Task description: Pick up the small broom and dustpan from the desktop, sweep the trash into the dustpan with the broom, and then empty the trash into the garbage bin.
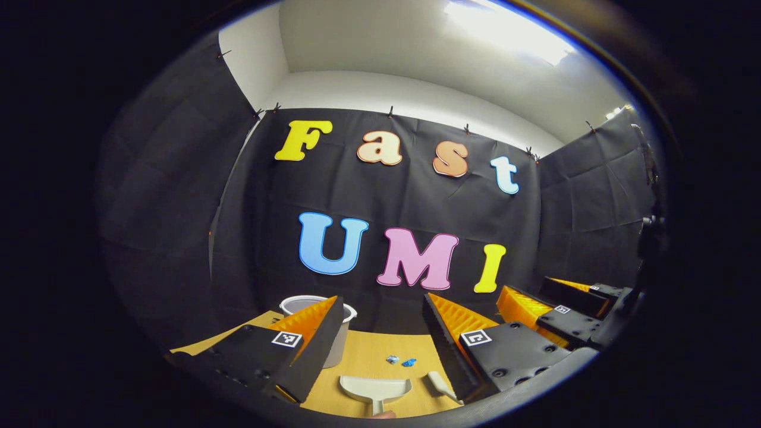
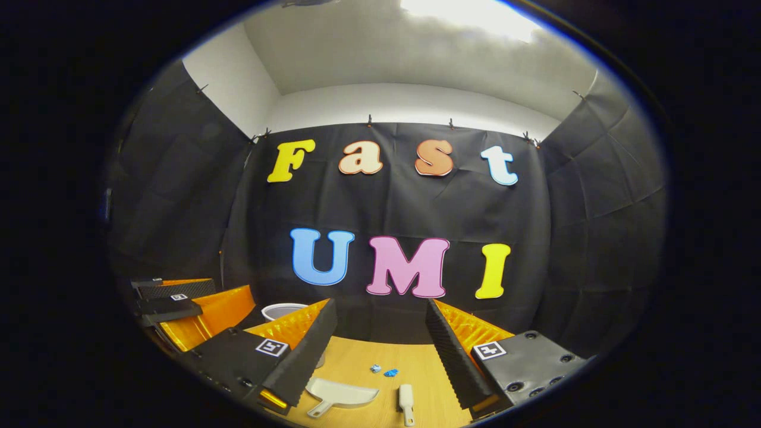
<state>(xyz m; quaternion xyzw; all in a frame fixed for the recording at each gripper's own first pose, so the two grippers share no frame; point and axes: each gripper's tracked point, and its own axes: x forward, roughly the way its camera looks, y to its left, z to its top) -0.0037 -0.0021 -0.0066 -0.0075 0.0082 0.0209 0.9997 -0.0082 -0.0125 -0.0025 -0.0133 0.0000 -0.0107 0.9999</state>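
A pale dustpan (image 1: 376, 390) (image 2: 340, 395) lies flat on the wooden desktop (image 1: 380, 351), handle toward me. To its right lies the small pale broom (image 1: 441, 385) (image 2: 406, 402). A few blue and grey scraps of trash (image 1: 401, 360) (image 2: 383, 371) sit just beyond both. The white garbage bin (image 1: 339, 339) (image 2: 280, 310) stands at the far left, partly hidden behind a finger. My left gripper (image 1: 380, 309) hangs open above the desk, nothing between its fingers. My right gripper (image 2: 380, 315) is open too, and it also appears in the left gripper view as the right gripper (image 1: 553, 303).
Black cloth walls close the booth at the back and on both sides, right behind the desk's far edge. In the right gripper view the left gripper (image 2: 178, 303) hovers at the left, beside the bin.
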